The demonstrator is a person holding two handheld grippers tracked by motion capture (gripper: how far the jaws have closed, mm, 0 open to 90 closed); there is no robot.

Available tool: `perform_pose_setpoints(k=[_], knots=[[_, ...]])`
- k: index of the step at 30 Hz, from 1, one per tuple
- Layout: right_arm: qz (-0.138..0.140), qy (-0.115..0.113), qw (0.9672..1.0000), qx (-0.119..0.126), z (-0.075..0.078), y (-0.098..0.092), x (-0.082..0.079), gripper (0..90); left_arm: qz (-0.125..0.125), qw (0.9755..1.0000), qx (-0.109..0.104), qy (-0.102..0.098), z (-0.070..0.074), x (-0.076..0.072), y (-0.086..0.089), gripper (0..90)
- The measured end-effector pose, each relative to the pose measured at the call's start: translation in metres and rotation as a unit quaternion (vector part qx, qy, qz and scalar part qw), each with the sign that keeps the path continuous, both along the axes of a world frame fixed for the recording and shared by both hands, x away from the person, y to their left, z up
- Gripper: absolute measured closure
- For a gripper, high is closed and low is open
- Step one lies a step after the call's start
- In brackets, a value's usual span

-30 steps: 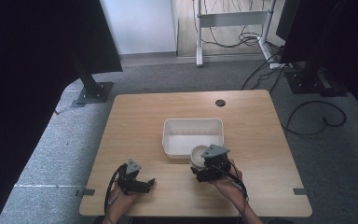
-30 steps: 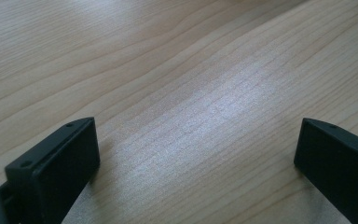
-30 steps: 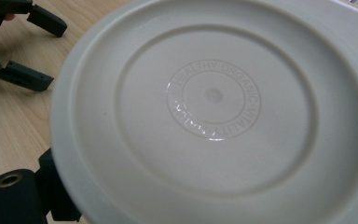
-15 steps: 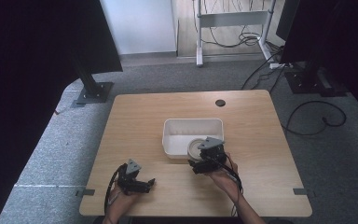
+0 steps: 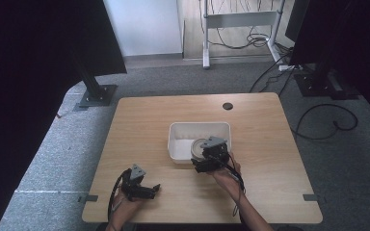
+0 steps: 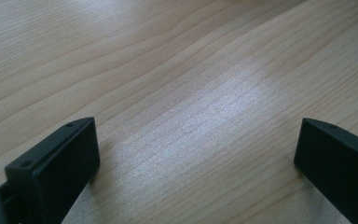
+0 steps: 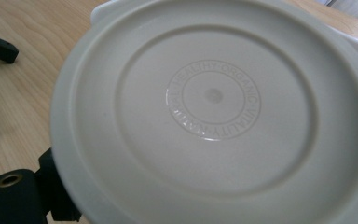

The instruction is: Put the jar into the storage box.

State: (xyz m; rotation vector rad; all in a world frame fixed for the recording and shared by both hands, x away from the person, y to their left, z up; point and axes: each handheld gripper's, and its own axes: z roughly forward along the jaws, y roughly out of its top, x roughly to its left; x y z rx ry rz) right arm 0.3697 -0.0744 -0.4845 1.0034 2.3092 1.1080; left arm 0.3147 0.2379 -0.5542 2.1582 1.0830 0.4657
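Round cream plastic lid with embossed ring lettering, rectangular white tub, woodgrain table

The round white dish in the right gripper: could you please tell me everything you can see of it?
The round white dish looks like matte off-white plastic, with concentric rings and raised circular lettering around a centre dot. The right gripper holds it by its edge, over the near edge of the white bin.
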Motion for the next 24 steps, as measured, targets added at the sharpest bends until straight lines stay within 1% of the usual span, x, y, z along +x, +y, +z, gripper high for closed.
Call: perform_pose_setpoints(k=[8,11,15,17,20,24], knots=[[-0.009,-0.002,1.0000,0.002,0.000,0.006,0.010,9.4,-0.001,1.0000,0.000,0.000,0.000,0.000,0.000,0.0],[-0.007,-0.006,1.0000,0.002,0.000,0.008,0.013,9.4,-0.002,1.0000,0.001,0.000,0.000,0.000,0.000,0.0],[-0.007,-0.006,0.9999,-0.003,-0.001,0.012,0.017,9.4,-0.002,1.0000,0.001,0.001,0.000,0.000,0.000,0.0],[-0.011,-0.006,0.9999,-0.006,-0.003,0.013,0.021,9.4,-0.002,1.0000,0.001,0.001,0.000,0.000,0.000,0.0],[-0.015,-0.001,0.9999,0.001,-0.006,0.013,0.027,9.4,-0.002,1.0000,0.001,0.001,0.000,0.000,0.000,0.0],[-0.018,-0.001,0.9998,-0.005,-0.012,0.013,0.033,9.5,-0.002,1.0000,0.001,0.001,0.000,0.000,0.000,0.0]])
